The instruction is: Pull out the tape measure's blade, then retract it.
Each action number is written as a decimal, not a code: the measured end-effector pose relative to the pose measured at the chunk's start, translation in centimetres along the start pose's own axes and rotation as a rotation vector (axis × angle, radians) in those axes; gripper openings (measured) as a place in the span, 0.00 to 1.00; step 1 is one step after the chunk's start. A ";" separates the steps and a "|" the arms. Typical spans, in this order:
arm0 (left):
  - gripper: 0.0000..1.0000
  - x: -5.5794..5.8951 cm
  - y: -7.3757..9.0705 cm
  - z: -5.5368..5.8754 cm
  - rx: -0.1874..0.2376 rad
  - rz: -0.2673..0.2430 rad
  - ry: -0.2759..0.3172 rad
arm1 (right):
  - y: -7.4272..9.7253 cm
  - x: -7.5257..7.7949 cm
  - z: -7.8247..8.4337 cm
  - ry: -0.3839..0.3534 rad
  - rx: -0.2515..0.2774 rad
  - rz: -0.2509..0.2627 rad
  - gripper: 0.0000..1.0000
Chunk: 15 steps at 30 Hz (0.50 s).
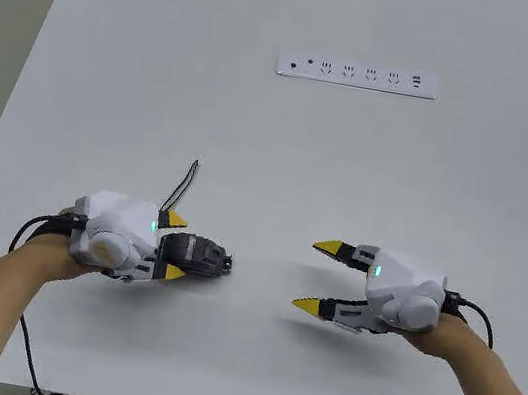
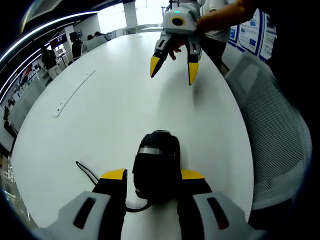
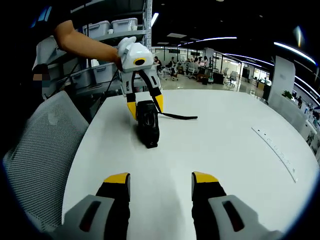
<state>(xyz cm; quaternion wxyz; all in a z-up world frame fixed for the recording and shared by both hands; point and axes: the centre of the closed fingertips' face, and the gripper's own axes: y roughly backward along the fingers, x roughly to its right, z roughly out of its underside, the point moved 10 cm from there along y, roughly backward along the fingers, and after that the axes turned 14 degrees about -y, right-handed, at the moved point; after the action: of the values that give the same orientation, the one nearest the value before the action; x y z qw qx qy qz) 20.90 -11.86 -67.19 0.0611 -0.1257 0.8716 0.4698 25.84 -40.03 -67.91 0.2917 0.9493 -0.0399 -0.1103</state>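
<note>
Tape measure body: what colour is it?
The tape measure is black, with a small greyish patch near its front. The left gripper view shows it best.

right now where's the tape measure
In the head view the tape measure sits on the white table, lower left, clamped between the left tongs, across from the right tongs.

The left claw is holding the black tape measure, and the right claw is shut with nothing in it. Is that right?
Not quite. The right claw is open, as the head view shows. The left claw does hold the tape measure.

Left hand-held gripper (image 1: 175, 246) clamped, right (image 1: 317, 276) agape
</note>
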 end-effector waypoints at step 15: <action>0.33 0.1 -0.8 0.0 0.007 0.017 -0.007 | -2.8 0.5 -0.5 0.013 0.000 -0.043 0.44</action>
<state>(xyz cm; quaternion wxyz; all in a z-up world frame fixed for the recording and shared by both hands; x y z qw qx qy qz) 21.04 -12.29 -67.91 0.0605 -0.1162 0.8741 0.4677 26.48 -37.56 -69.18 0.2896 0.9506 -0.0177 -0.1105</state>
